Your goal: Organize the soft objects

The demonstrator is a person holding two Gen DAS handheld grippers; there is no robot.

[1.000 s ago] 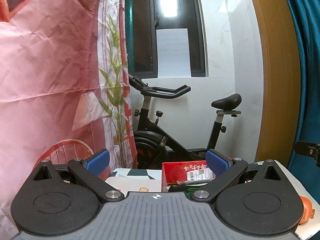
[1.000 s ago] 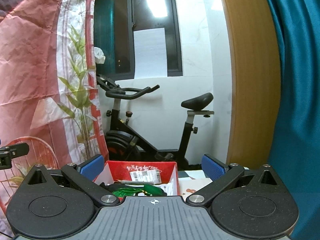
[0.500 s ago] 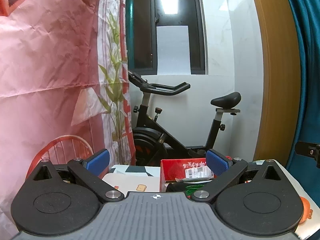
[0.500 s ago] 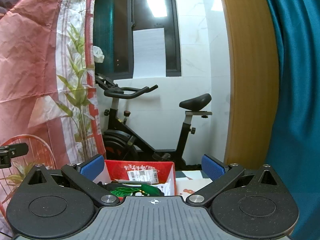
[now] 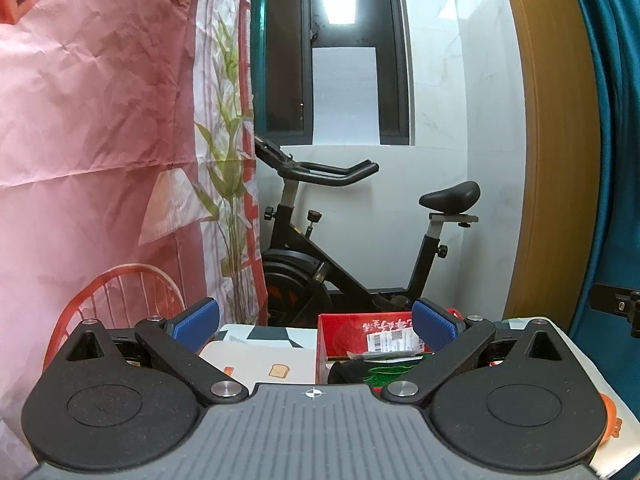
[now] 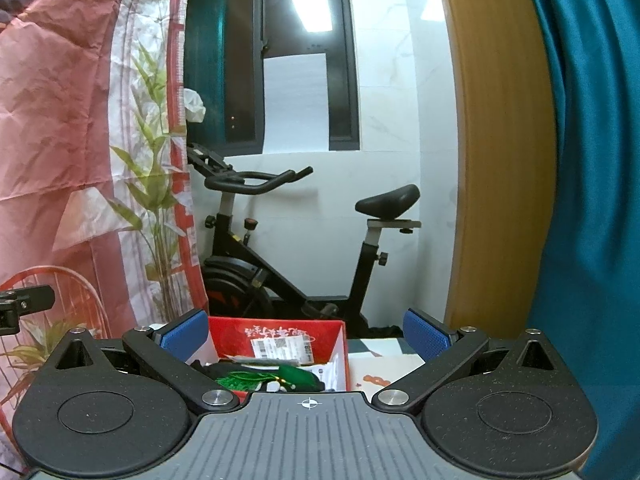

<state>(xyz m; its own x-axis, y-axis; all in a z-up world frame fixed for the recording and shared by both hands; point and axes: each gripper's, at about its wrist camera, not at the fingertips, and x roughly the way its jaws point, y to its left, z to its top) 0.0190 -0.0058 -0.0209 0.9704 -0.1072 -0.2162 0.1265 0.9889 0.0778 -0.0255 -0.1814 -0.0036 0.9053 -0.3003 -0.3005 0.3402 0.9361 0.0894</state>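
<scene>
A red cardboard box point(image 5: 356, 326) stands on the table ahead; it also shows in the right wrist view point(image 6: 276, 330). Inside lie soft things: a green item point(image 6: 256, 378) and a black one point(image 5: 346, 372). My left gripper point(image 5: 316, 326) is open and empty, held above the table with the box just right of its middle. My right gripper point(image 6: 306, 330) is open and empty, with the box between its fingers toward the left pad. An orange soft object point(image 5: 612, 420) lies at the table's right edge.
The table point(image 5: 264, 360) carries a white printed mat. Behind it stands a black exercise bike point(image 5: 352, 260). A pink curtain point(image 5: 92, 140) hangs on the left, a teal curtain point(image 6: 592, 160) on the right beside a wooden door frame point(image 6: 492, 140). A red wire chair point(image 5: 120, 296) stands at the left.
Both grippers have tilted slightly downward, so a little more of the table and box shows. Their jaws have stayed open.
</scene>
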